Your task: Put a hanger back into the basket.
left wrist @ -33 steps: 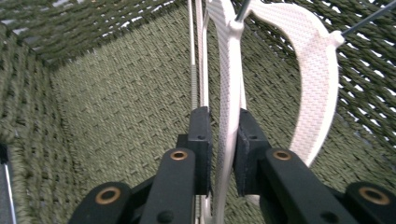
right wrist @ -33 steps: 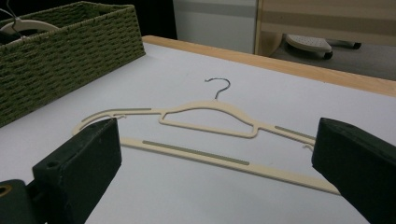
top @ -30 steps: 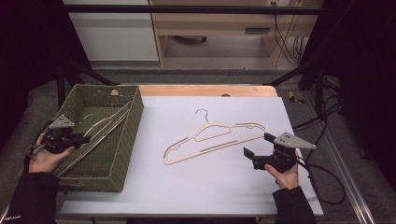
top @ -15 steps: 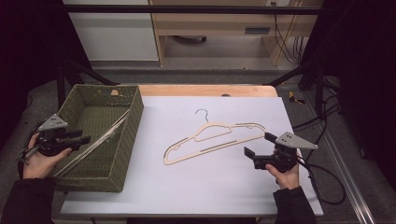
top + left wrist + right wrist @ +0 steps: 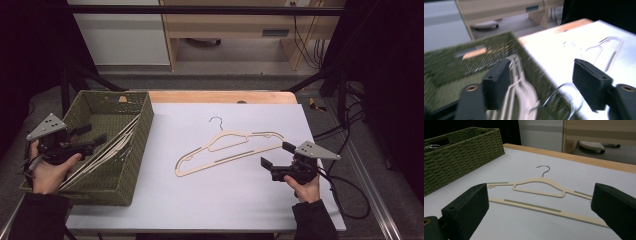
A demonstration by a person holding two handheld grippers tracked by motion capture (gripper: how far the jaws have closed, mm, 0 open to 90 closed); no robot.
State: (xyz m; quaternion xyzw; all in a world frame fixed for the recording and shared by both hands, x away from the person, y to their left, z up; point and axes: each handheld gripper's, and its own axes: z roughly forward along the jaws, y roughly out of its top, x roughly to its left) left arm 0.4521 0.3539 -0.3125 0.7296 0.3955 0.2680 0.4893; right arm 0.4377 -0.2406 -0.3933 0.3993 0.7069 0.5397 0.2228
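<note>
A cream-coloured hanger (image 5: 230, 150) with a dark metal hook lies flat on the white table top (image 5: 210, 200), its hook toward the far edge and its long bar running slantwise, the lower end pointing at the basket (image 5: 135, 150). More cream hangers (image 5: 107, 152) lie stacked inside the green woven basket at the table's left, leaning slantwise against its right wall with their metal hooks at the near end.
</note>
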